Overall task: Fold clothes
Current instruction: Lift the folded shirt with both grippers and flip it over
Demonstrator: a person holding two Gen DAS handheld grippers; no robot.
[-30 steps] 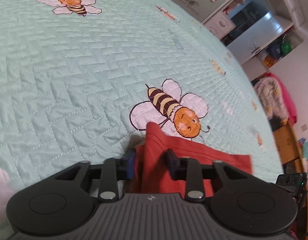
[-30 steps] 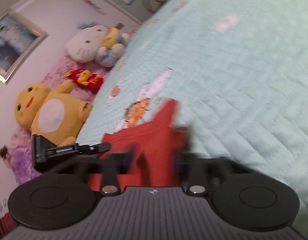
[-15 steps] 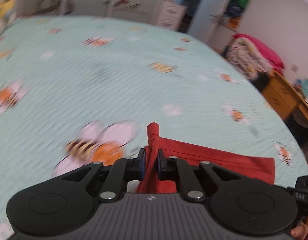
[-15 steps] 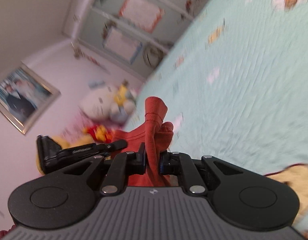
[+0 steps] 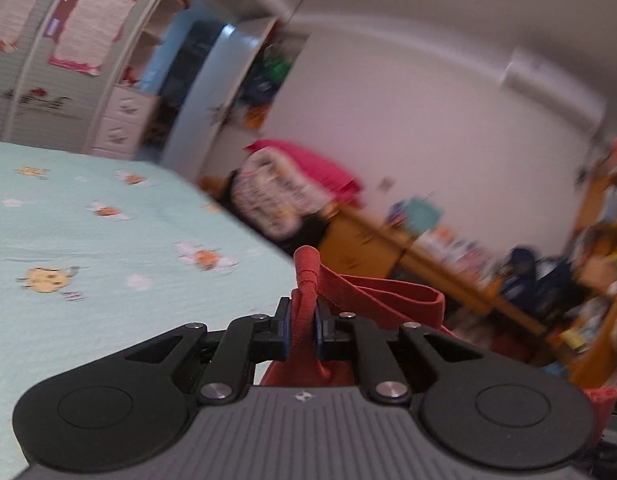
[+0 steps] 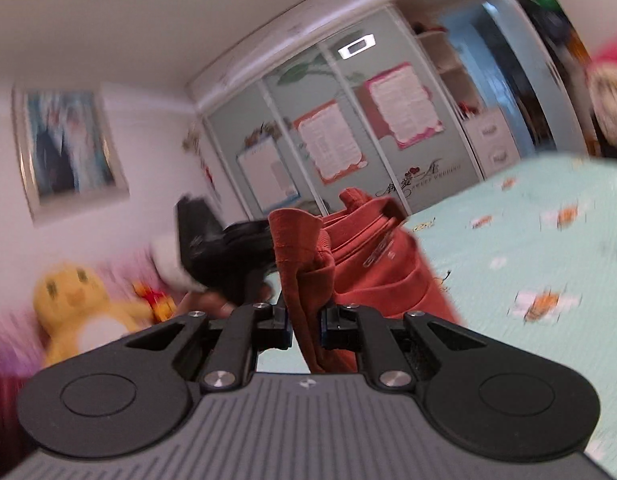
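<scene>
Bed [image 5: 88,240]: mint-green quilted cover printed with small bees, fills the left of the left wrist view and the right of the right wrist view. Both views blurred.

Wardrobe [image 6: 348,140]: sliding doors at the far wall beyond the bed, pink-bordered paper sheets stuck on them, open shelving beside.

Wooden desk [image 5: 408,248]: cluttered, along the wall off the bed's edge; contents too blurred to name. A pile of pink and patterned fabric [image 5: 292,184] sits at its near end.

Red-orange garment [image 6: 372,268]: held up in the air above the bed, not lying on it. It hangs between the two grippers, its ribbed edge bunched; in the right wrist view a label strip shows on an inner fold.

Yellow plush toy [image 6: 72,308]: at the head of the bed, against the wall, under a framed picture [image 6: 68,148].

Left gripper [image 5: 302,330]: fingers narrow, clamped on a gathered fold of the garment, whose tip stands up above the pads.

Right gripper [image 6: 304,326]: fingers narrow, pinching another bunched part of the same garment. The left gripper appears here as a dark blurred shape just left of the cloth, with a hand [image 6: 212,304] beneath it.
</scene>
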